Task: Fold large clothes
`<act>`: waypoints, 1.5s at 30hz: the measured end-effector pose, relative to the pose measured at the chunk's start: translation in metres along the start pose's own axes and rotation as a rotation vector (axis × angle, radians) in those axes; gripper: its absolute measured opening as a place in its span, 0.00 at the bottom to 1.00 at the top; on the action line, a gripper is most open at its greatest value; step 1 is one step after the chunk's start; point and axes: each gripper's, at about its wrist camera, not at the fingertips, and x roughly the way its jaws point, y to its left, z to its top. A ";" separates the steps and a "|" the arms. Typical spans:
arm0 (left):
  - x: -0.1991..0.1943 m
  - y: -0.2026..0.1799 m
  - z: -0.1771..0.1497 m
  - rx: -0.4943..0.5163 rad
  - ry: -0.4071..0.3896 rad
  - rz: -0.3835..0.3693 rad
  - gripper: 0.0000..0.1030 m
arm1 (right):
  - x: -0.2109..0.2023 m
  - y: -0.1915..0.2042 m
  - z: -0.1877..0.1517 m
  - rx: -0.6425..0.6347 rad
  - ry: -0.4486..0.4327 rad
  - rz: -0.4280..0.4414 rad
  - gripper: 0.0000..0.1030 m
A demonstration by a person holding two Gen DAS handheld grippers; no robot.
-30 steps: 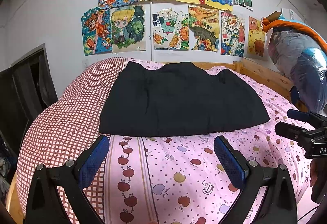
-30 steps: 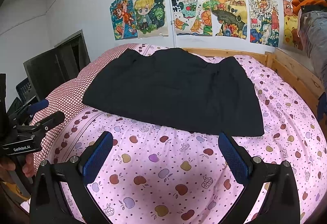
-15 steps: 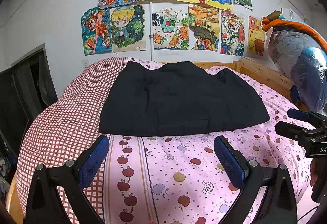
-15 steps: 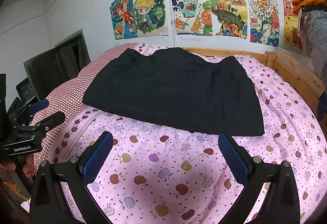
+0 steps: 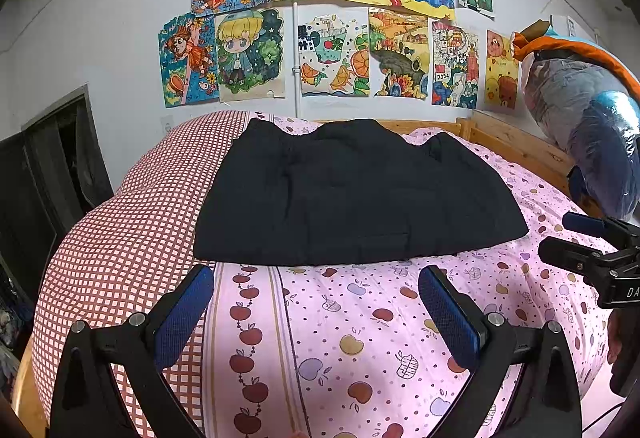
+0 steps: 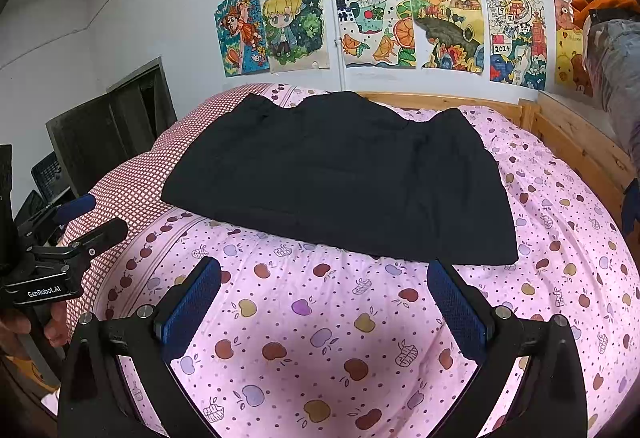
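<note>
Almost nothing moved since earlier frames; both grippers held at same standoff. Black garment (image 5: 352, 194) laid flat on pink apple-print quilt (image 5: 360, 338), ahead of both tools, long axis running left-right. Left gripper (image 5: 316, 314) held wide open, empty, pointed at near hem left of centre. Right gripper (image 6: 324, 308) likewise spread, empty, closer to hem's right corner. Hand (image 6: 24, 330) on left tool seen only in right view; plastic-wrapped bundle (image 5: 580, 130) shown fully only in left view.
</note>
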 end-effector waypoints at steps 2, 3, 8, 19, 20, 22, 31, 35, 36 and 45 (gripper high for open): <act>0.001 0.000 -0.002 0.000 0.002 0.000 1.00 | 0.000 0.000 -0.001 -0.001 0.001 0.001 0.98; 0.001 0.000 -0.002 0.000 0.001 0.000 1.00 | 0.000 0.000 -0.001 -0.001 0.000 0.000 0.98; 0.002 0.000 -0.003 -0.001 0.002 0.000 1.00 | 0.000 -0.001 0.000 0.000 0.000 0.002 0.98; 0.002 0.001 -0.003 0.000 0.003 0.000 1.00 | 0.002 -0.002 -0.003 0.001 0.003 0.001 0.98; 0.003 0.002 -0.004 0.000 0.003 0.001 1.00 | 0.002 -0.002 -0.003 0.001 0.003 0.001 0.98; 0.003 0.002 -0.005 0.000 0.005 0.000 1.00 | 0.002 -0.002 -0.003 0.001 0.003 0.001 0.98; 0.004 0.003 -0.009 0.001 0.008 0.000 1.00 | 0.002 -0.001 -0.004 0.002 0.004 0.000 0.98; 0.004 0.002 -0.007 0.001 0.009 0.000 1.00 | 0.002 -0.002 -0.003 0.001 0.004 0.001 0.98; 0.004 0.003 -0.008 0.001 0.009 0.000 1.00 | 0.002 -0.001 -0.004 0.001 0.005 0.001 0.98; 0.005 0.004 -0.010 -0.005 0.013 0.004 1.00 | 0.004 -0.003 -0.012 0.002 0.010 0.002 0.98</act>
